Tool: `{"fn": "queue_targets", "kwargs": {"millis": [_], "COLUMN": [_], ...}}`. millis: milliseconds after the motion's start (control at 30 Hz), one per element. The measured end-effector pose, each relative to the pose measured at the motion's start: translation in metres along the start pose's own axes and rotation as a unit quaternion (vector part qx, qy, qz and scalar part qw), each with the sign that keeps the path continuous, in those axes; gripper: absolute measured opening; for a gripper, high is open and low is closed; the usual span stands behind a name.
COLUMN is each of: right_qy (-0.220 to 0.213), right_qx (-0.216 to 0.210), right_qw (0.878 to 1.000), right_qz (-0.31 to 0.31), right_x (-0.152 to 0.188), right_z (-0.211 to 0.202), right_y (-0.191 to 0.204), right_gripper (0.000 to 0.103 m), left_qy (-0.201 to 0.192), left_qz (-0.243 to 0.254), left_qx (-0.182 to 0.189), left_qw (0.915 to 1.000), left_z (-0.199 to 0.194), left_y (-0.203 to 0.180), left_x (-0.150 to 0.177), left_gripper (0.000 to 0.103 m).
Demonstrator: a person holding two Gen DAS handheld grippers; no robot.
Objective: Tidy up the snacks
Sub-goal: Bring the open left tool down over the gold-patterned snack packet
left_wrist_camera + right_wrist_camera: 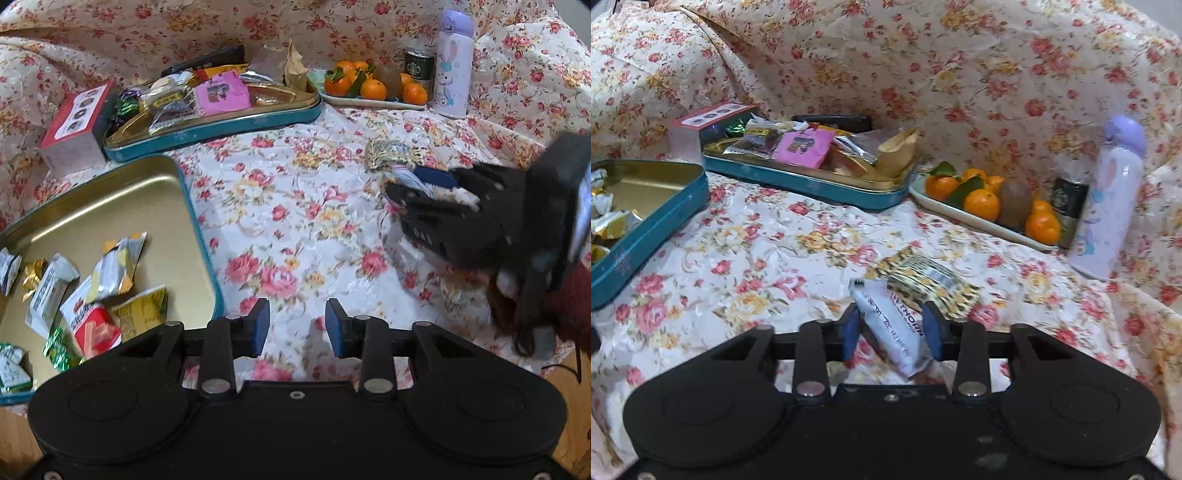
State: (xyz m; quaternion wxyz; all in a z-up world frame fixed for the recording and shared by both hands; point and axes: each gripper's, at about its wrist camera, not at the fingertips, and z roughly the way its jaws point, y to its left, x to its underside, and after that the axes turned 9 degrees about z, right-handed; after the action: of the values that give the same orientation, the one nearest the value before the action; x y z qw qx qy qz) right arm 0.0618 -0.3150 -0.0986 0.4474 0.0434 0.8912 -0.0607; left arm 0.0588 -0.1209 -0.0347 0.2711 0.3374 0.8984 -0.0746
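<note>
My right gripper (892, 330) is shut on a white snack packet (882, 314), which sits tilted between the blue pads just above the floral cloth. The left wrist view shows that gripper (397, 184) at right, with the packet (406, 176) in its fingers. A yellow patterned packet (931, 280) lies on the cloth just beyond it, also visible as the yellow packet (391, 153). My left gripper (297, 325) is open and holds nothing, hovering over the cloth beside the teal tin (110, 206). Several wrapped snacks lie in that tin.
A second teal tin tray (221, 125) piled with snacks sits at the back, a red-and-white box (74, 125) to its left. A plate of tangerines (979, 221), a dark can (417, 68) and a purple bottle (1108, 206) stand at back right. A dark red sleeve (572, 306) is at right.
</note>
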Motion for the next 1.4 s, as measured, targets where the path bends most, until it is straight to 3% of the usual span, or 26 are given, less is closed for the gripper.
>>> {"fn": "queue_targets", "kwargs": {"millis": [100,333,467,700,800,967,1033,1233,1400], "right_qy": [0.016,0.020,0.015,0.008,0.010,-0.009,-0.023,-0.012,-0.013], "right_qx": [0.011,-0.004,-0.013,-0.043,-0.053,-0.023,-0.020,-0.017,-0.052], "right_qw": [1.000,0.999,0.998,0.992,0.992,0.998,0.997,0.995,0.985], "right_qz": [-0.002,0.047,0.064,0.118,0.111,0.057,0.075,0.099,0.163], "right_x": [0.007,0.029,0.032,0.031,0.031,0.027,0.022,0.017,0.022], "right_z": [-0.011,-0.043,-0.041,-0.031,-0.029,-0.037,-0.040,-0.022,-0.015], "right_y": [-0.004,-0.024,-0.032,-0.048,-0.046,-0.029,-0.034,-0.047,-0.069], "right_gripper": [0.032,0.032,0.040,0.045,0.054,0.052,0.052,0.053,0.053], "left_qy": [-0.001,-0.009,-0.017,-0.032,-0.035,-0.042,-0.048,-0.051,-0.038], "left_qz": [0.004,0.019,0.038,0.085,0.105,0.149,0.168,0.210,0.258], "left_qx": [0.004,0.013,0.019,0.027,0.033,0.034,0.035,0.063,0.090], "left_qw": [1.0000,0.9997,0.9989,0.9955,0.9933,0.9873,0.9840,0.9743,0.9612], "left_z": [0.002,0.011,0.017,0.030,0.041,0.054,0.056,0.066,0.079], "left_y": [-0.003,-0.013,-0.024,-0.038,-0.043,-0.048,-0.050,-0.055,-0.058], "left_x": [-0.009,-0.037,-0.062,-0.091,-0.100,-0.105,-0.106,-0.114,-0.117], "left_gripper": [0.043,0.043,0.043,0.043,0.043,0.043,0.043,0.043,0.044]}}
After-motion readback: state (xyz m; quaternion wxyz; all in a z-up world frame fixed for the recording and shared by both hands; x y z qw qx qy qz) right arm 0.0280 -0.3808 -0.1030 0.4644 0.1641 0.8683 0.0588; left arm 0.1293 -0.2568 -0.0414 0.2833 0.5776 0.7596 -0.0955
